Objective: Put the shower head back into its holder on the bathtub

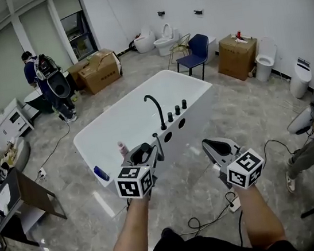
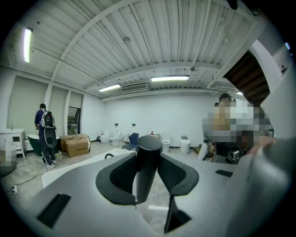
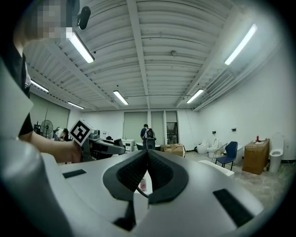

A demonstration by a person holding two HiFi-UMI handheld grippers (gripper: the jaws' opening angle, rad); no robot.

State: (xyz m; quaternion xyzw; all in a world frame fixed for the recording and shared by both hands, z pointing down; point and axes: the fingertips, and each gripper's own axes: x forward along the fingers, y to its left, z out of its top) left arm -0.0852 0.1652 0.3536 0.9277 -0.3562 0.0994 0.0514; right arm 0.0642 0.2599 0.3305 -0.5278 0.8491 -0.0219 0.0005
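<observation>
step looks like the carry-in: left gripper (image 1: pixel 144 153) is clamped on the dark handle of the shower head (image 2: pixel 147 159), just off the near rim of the bathtub (image 1: pixel 195 85), on the near side of the black faucet (image 1: pixel 156 109), and it is not yet seated. next move probably means bringing it over that rim, lining it up with the holder (can't pick it out here) and lowering it in. right gripper (image 1: pixel 208 145) has jaws pressed together, empty, beside the bathtub's near wall.
</observation>
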